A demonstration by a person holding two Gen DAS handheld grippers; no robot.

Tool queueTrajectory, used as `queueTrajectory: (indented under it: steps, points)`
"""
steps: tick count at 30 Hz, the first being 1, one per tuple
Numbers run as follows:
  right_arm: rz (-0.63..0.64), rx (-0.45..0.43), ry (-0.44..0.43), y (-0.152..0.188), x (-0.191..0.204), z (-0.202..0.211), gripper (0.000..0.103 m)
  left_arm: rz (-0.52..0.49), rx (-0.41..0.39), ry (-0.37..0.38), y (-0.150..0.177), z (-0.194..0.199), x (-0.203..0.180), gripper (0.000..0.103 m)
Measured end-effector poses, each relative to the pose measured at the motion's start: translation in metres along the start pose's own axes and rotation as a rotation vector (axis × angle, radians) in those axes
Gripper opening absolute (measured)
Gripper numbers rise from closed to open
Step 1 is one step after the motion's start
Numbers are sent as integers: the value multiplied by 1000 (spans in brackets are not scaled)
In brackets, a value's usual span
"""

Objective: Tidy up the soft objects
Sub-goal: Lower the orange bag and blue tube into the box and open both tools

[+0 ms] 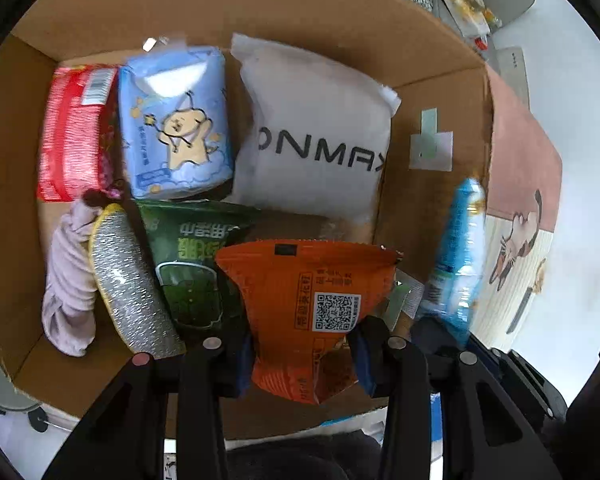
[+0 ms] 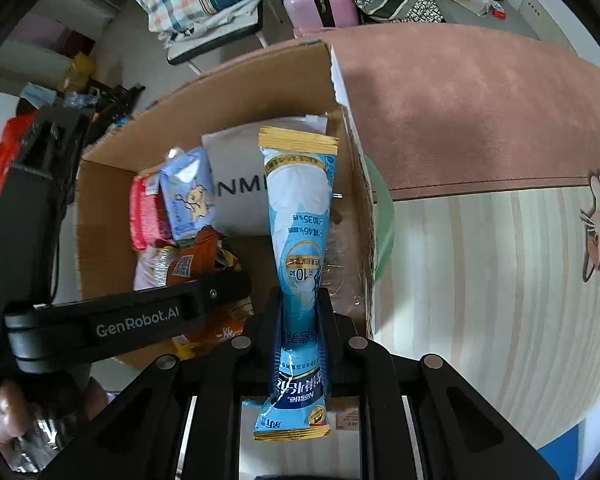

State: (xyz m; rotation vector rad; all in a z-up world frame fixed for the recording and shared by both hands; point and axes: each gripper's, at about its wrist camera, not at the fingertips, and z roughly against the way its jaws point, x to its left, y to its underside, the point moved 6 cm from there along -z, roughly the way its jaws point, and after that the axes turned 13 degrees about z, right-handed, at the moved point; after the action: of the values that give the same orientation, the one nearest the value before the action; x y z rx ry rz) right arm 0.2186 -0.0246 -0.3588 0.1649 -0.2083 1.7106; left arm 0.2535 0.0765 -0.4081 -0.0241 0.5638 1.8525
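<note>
A cardboard box (image 1: 420,216) holds soft packs: a red pack (image 1: 74,132), a blue tissue pack (image 1: 176,128), a white ONMAX pouch (image 1: 320,136), a green pack (image 1: 192,268), a silver pad (image 1: 134,280) and a pink cloth (image 1: 70,276). My left gripper (image 1: 304,344) is shut on an orange snack packet (image 1: 308,304) held over the box's near side. My right gripper (image 2: 300,312) is shut on a blue Nestle sachet (image 2: 300,224), held upright over the box's right side. The sachet also shows in the left wrist view (image 1: 460,256).
The box (image 2: 100,248) sits on a pink and striped mat with a cat print (image 2: 500,120). A green round object (image 2: 384,216) lies against the box's right wall. Bags, a pink case (image 2: 324,0) and clutter lie beyond the box.
</note>
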Motion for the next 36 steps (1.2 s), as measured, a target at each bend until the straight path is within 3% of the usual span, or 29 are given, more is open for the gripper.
queueTrajectory:
  steps: [2,4,7,16,22,26,27,29,31,36]
  points:
    - [4,18,19,-1,1,-8,23,9,24,6,2,-3,6,40]
    - [24,33,51,-5,3,-16,59,9,28,2,2,-6,7,49]
    - [20,37,41,-4,2,-17,61,-4,-19,-26,-1,0,11,57]
    - [45,30,78,1,4,3,66,-32,-163,-76,19,40,28,57]
    - [75,13,137,10,3,18,66,-48,-375,-169,40,79,49,57]
    - [100,11,174,18,6,21,69,-51,-449,-196,46,95,64,58]
    - [107,9,180,19,7,22,71,-55,-469,-200,49,99,66,61]
    - [114,4,192,21,9,22,75,-59,-500,-209,48,104,66,89]
    - [118,-1,193,22,12,22,86,-56,-534,-212,48,108,68,95]
    - [123,-16,196,21,19,25,100,-47,-554,-225,48,109,71,97]
